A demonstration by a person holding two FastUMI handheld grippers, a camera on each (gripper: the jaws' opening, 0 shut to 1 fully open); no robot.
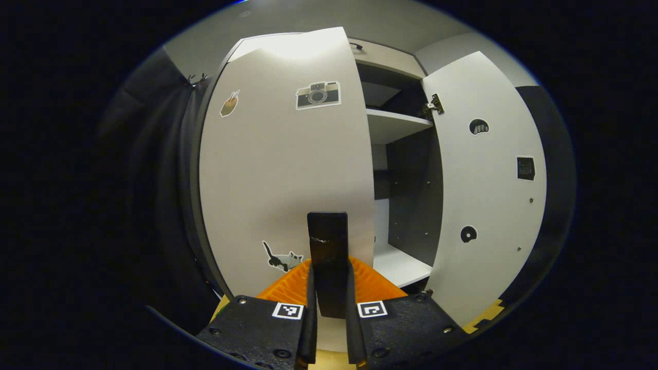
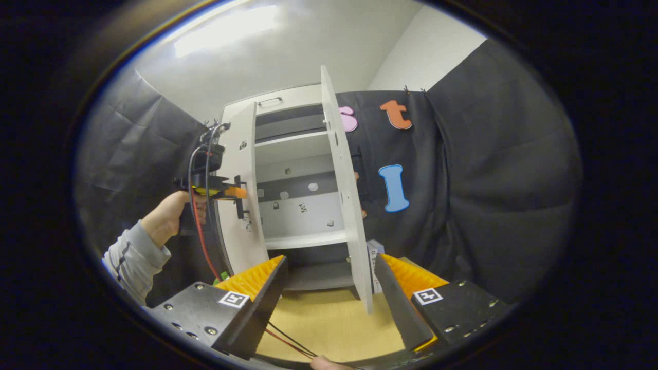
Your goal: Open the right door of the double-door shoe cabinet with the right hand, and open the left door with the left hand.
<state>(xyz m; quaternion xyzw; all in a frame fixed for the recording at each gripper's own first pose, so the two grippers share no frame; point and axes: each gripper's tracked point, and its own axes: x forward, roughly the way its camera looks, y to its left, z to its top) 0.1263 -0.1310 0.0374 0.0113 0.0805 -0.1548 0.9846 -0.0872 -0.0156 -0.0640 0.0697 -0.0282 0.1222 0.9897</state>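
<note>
Clearance at the shoe cabinet, both doors swung out.
Open gap between left door (image 2: 240,174) and right door (image 2: 348,205) gives straight access to the shelves (image 2: 303,239). Right door's edge stands between the right tongs (image 2: 329,293) fingers, untouched. Left tongs (image 1: 329,272) sit against the left door's handle (image 1: 327,241). Bare floor (image 2: 329,324) lies below; black cloth wall (image 2: 488,195) closes the right side.

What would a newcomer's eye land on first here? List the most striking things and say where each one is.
The tall white double-door shoe cabinet stands mid-frame in the right gripper view, with both doors swung open and pale shelves showing inside. In the left gripper view, the left gripper is shut on the black bar handle of the white left door, which carries a camera sticker near its top. The right gripper hangs open, near the right door's edge.
</note>
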